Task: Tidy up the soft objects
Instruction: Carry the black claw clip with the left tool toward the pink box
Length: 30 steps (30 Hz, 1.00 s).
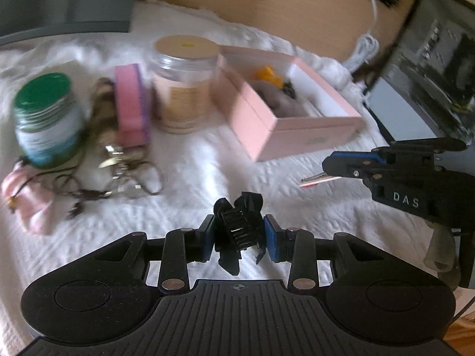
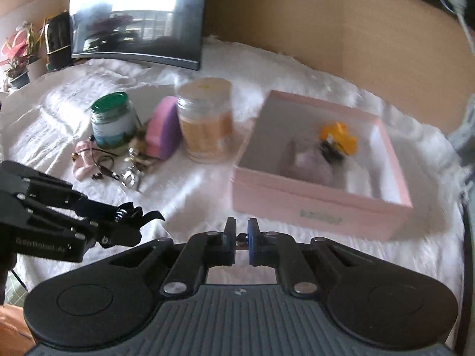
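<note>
Left gripper [image 1: 239, 234] fingers clamp the black toothed plastic hair claw [image 1: 237, 225]; right gripper [image 2: 241, 238] fingers nearly closed on a thin pink-tipped metal piece [image 1: 319, 179]. Carry both over the open pink cardboard box [image 2: 320, 204], release low.

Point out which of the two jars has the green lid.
The shorter jar at the far left, beside the pink cloth; the taller jar next to the pink box has a tan lid.
</note>
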### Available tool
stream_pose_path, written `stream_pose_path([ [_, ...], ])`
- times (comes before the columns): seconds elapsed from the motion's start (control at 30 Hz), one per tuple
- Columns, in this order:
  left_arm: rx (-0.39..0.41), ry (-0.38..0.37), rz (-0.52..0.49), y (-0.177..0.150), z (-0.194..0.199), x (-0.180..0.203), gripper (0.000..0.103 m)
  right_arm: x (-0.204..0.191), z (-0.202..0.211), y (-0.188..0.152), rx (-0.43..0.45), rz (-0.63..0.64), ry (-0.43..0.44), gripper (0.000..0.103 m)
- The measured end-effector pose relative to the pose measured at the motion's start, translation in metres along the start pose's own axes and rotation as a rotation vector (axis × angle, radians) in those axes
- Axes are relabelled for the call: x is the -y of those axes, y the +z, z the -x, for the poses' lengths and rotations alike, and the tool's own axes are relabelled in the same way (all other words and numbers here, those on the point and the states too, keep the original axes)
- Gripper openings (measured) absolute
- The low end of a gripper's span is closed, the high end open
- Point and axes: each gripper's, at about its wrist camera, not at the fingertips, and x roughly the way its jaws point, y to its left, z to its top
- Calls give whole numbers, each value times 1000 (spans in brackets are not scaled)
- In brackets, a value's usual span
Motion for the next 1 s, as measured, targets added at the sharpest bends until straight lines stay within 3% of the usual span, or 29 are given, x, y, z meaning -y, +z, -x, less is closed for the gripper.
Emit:
stream_pose_path([
  [0.27,-36,-51,-20,-2,-3,1,39,5,-2,-22,-57,-22,-4,8],
  [0.53,-17,-132,-93,22,-7,22,39,32,27,0,39,-54,-86,8],
  [0.83,134,-178,-144,129,-7,40,39,78,44,73,258,-96,-185,8],
  [1.0,261,-203,-129,196,-13,47,39,104,24,108,292,-139,-212,10],
])
